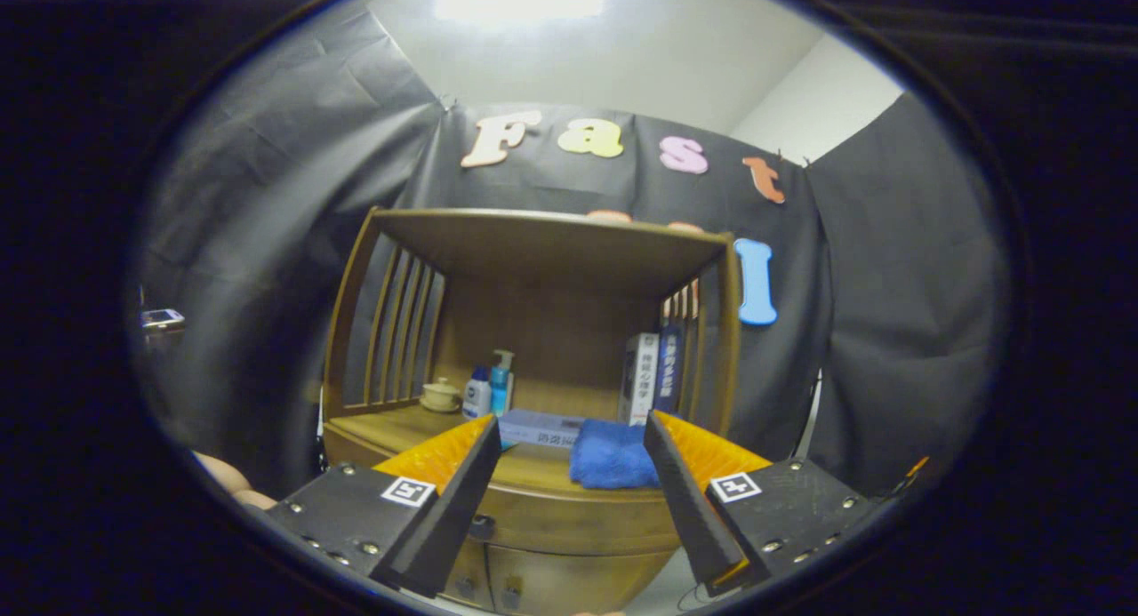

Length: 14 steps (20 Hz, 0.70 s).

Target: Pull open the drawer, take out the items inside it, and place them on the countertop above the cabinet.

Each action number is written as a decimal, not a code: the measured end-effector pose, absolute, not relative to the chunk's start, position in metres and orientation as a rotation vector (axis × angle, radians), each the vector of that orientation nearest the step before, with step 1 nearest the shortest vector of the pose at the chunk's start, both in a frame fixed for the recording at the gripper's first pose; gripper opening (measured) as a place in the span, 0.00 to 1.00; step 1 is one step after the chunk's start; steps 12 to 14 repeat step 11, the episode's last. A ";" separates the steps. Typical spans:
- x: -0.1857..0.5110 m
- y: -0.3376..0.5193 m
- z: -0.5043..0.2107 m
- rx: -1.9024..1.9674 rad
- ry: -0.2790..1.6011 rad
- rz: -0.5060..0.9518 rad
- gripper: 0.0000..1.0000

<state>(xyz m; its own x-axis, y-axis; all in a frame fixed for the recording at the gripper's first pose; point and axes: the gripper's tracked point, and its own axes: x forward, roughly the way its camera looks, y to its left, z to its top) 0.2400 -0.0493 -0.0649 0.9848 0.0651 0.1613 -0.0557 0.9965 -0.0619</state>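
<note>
While the gripper (569,474) stands wide open, holding nothing, the blue folded cloth (612,456) lies on the wooden cabinet's worktop (542,469) between its fingers. Drawer front (569,518) looks closed; early or finished, I cannot judge.

We look into a recording booth staged as a home corner: black cloth walls (267,198) (pinned beneath a plain white ceiling) surround a wooden cabinet (542,509) whose countertop (400,425) holds bottles (491,389), books (653,376) and a folded blue towel (612,456).
</note>
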 end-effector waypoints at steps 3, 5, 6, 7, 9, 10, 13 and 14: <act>0.232 -0.115 -0.047 -0.135 -0.243 0.056 0.97; 0.234 -0.150 -0.050 -0.123 -0.263 0.106 0.97; 0.236 -0.173 -0.056 -0.110 -0.263 0.107 0.97; 0.240 -0.201 -0.066 -0.084 -0.243 0.097 0.97; 0.246 -0.251 -0.109 -0.003 -0.140 0.033 0.97; 0.248 -0.268 -0.126 0.025 -0.118 0.006 0.97; 0.252 -0.281 -0.140 0.042 -0.109 -0.017 0.97; 0.252 -0.281 -0.140 0.042 -0.109 -0.017 0.97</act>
